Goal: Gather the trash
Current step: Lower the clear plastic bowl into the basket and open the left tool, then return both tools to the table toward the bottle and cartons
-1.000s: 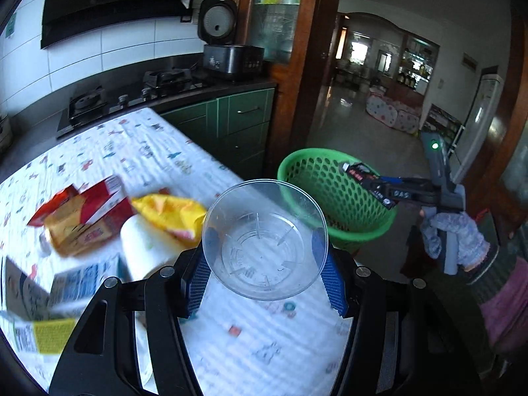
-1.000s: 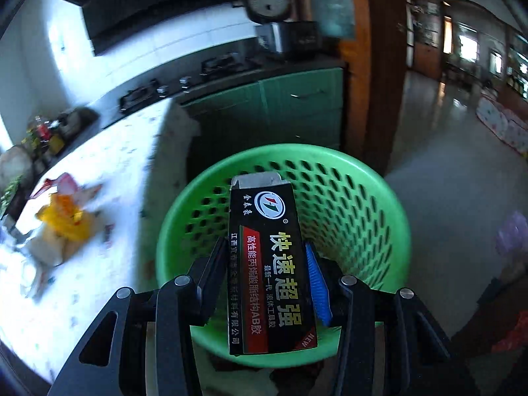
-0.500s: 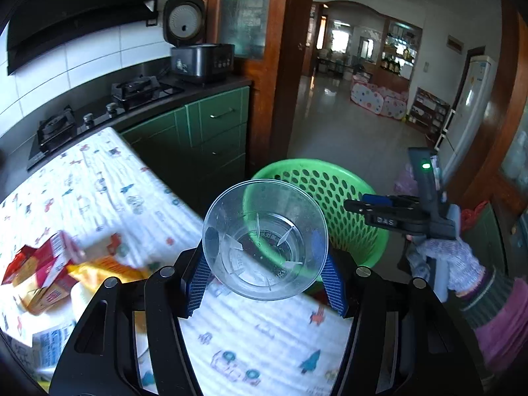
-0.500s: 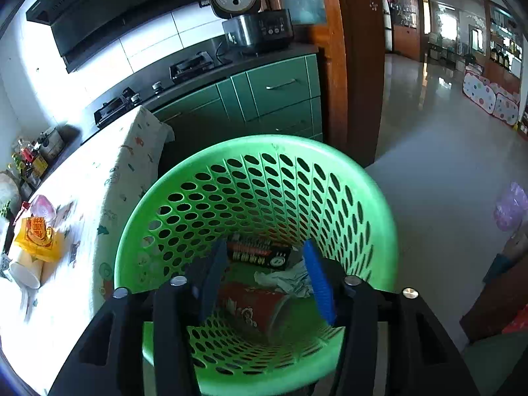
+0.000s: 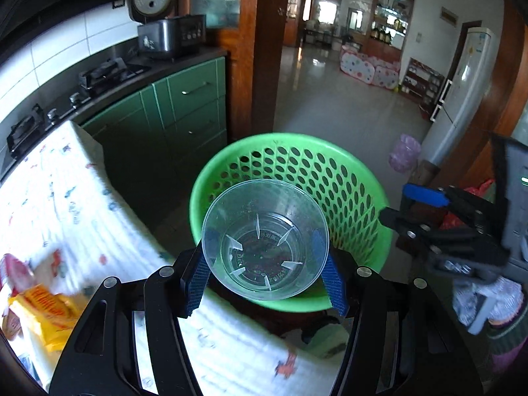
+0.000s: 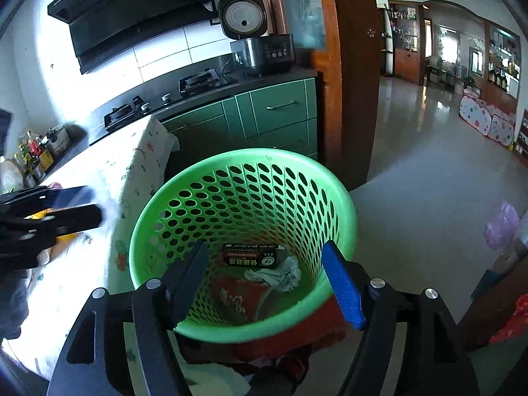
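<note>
My left gripper (image 5: pixel 264 274) is shut on a clear plastic cup (image 5: pixel 265 241) and holds it over the near rim of the green perforated basket (image 5: pixel 349 178). My right gripper (image 6: pixel 267 277) is open and empty above the same basket (image 6: pixel 244 181). Inside the basket lie a black glue box (image 6: pixel 252 259), a crumpled white tissue (image 6: pixel 280 275) and a red cup (image 6: pixel 241 298). The right gripper also shows at the right of the left wrist view (image 5: pixel 425 211). The left gripper shows at the left edge of the right wrist view (image 6: pixel 62 211).
The table with the patterned white cloth (image 5: pixel 62 194) stands left of the basket. A yellow packet (image 5: pixel 46 307) and other wrappers lie on it at the lower left. Green cabinets (image 6: pixel 274 112) and a wooden door post (image 5: pixel 264 49) stand behind the basket.
My right gripper let go of the black glue box, which fell into the basket, and opened wider. My left gripper carried the clear cup from over the table to the basket.
</note>
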{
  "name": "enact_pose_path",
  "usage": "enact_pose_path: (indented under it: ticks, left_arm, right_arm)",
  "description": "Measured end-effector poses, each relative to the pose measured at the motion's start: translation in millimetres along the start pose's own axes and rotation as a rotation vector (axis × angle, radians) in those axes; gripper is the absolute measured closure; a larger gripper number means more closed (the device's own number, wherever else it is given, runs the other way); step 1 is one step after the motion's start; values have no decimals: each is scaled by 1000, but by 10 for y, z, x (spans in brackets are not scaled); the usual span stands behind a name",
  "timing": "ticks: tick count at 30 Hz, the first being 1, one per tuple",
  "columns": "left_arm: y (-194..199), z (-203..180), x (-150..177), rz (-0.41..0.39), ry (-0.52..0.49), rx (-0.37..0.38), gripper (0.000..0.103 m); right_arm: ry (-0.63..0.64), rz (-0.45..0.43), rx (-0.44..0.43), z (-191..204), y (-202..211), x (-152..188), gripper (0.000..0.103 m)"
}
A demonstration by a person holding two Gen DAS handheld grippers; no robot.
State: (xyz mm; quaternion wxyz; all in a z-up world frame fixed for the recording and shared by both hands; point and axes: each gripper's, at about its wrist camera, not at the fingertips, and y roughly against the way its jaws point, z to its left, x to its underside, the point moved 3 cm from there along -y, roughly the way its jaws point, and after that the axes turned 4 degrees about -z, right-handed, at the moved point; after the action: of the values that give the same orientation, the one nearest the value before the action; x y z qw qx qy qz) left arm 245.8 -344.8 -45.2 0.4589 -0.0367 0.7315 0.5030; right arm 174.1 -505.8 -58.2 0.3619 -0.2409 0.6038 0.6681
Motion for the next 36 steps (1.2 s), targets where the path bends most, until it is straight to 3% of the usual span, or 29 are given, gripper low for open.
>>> enact_pose_path:
  ticks: [7,10,16,27,36]
  left_arm:
    - [-236,-82,-45,24,-7,-5,42]
    - [-240,-111,-42,19,-11,-8,35]
    - [-145,-121,-27,-2,-25,-18,32]
    - [509,36,168,-48,-26,-97,32]
    - [1214,453,496,-90,52,-190,32]
  right_arm:
    - [-18,-7,-11,-19,105,113,32]
    - [-28,-7,-13,-24,137,151,32]
    - [-43,-9,-13,-20,187,177,32]
    - [-38,-36,-52,248,393,204,29]
    - [29,-59,-131,819,528,163,24]
